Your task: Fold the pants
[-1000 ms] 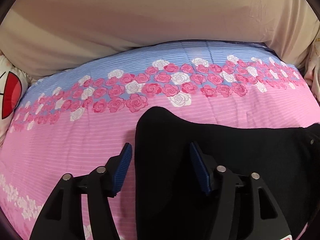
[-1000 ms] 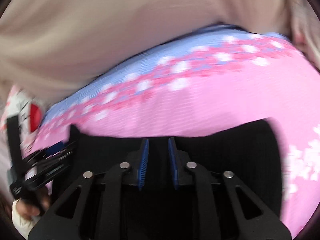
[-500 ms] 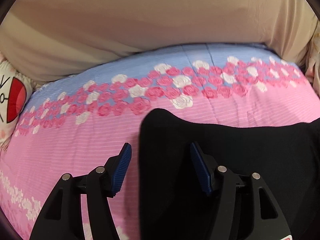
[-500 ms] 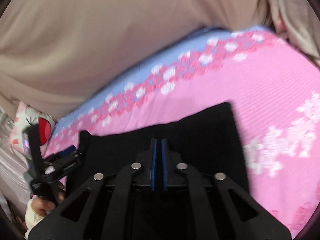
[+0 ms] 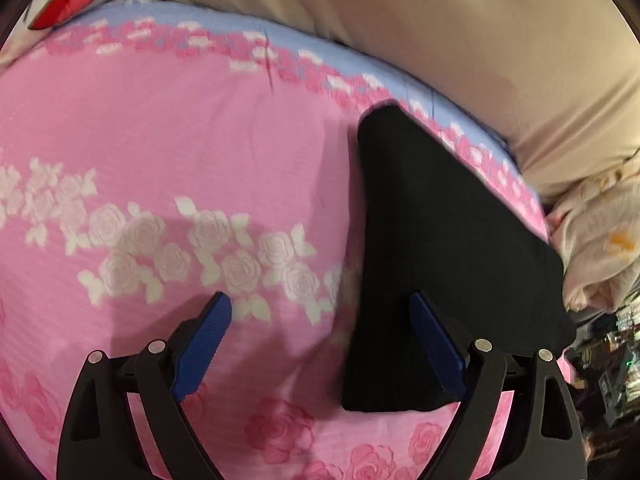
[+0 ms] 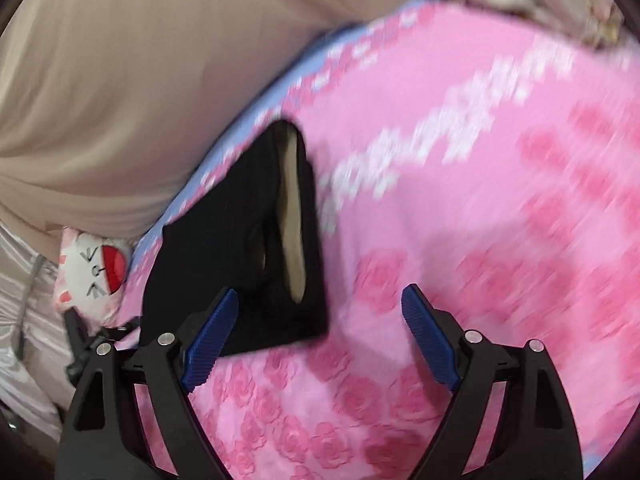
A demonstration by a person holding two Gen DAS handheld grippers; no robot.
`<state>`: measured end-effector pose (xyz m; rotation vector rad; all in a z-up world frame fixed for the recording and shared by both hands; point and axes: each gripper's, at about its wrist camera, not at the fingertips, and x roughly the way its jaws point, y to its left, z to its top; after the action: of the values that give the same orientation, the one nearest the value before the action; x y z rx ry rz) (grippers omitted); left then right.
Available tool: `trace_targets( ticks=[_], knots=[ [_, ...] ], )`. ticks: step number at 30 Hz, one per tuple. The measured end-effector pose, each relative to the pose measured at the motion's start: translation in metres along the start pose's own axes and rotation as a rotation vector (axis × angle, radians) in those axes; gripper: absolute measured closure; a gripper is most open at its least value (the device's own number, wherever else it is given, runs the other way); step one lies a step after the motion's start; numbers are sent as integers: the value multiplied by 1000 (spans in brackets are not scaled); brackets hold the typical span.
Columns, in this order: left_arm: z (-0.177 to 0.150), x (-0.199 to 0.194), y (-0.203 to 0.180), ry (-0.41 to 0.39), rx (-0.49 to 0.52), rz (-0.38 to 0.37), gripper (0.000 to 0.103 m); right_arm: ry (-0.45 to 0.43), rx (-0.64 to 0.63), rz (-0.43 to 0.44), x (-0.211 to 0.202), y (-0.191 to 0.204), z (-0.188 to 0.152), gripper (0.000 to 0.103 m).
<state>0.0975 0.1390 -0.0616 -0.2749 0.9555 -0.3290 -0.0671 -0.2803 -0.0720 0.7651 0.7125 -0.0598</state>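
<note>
One folded black pants [image 5: 448, 248] bundle, right of center on a pink bedspread [image 5: 168, 128]. Two grippers, left [image 5: 320, 320] and right [image 6: 320, 308], both just sprung wide, gripping nothing. One cartoon pillow [image 5: 68, 4], upper left. One beige pillow [image 5: 460, 24] behind.

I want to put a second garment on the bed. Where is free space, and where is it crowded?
Free: the pink bedspread between the black pants and the cartoon pillow. Also the sheet on the pants' other side. Crowded: the pants against the beige bedding and the crumpled cloth.
</note>
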Motion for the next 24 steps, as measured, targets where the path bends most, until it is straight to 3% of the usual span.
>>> trace_targets(
  ticks=[2, 6, 9, 10, 11, 12, 13, 14, 16, 19, 24],
  knots=[
    [-4, 5, -15, 3, 43, -3, 15, -11, -1, 22, 5, 6, -1, 12],
    [-3, 15, -27, 22, 17, -49, 15, 13, 17, 108, 22, 18, 1, 11],
    [4, 18, -28, 48, -22, -88, 17, 27, -42, 68, 38, 37, -4, 14],
    [6, 19, -27, 68, -52, -141, 24, 16, -64, 40, 42, 42, -7, 16],
    [7, 22, -26, 90, -70, -195, 52, -1, -69, 20, 45, 46, -8, 20],
    [8, 27, -26, 119, -84, -227, 53, 12, -40, 47, 48, 43, -7, 46],
    [9, 28, -27, 116, -82, -215, 61, 23, -5, 82, 52, 39, -7, 56],
    [11, 31, -29, 118, -54, -200, 75, 26, 32, 117, 55, 36, -7, 58],
    [12, 25, -30, 109, -46, -207, 85, 27, 32, 135, 52, 40, -6, 62],
    [13, -2, -32, 54, 9, -188, 87, 35, 63, 251, 39, 47, -8, 65],
    [-4, -59, -14, 50, 43, -175, 87, 83, -20, 295, 12, 68, -37, 67]
  ],
)
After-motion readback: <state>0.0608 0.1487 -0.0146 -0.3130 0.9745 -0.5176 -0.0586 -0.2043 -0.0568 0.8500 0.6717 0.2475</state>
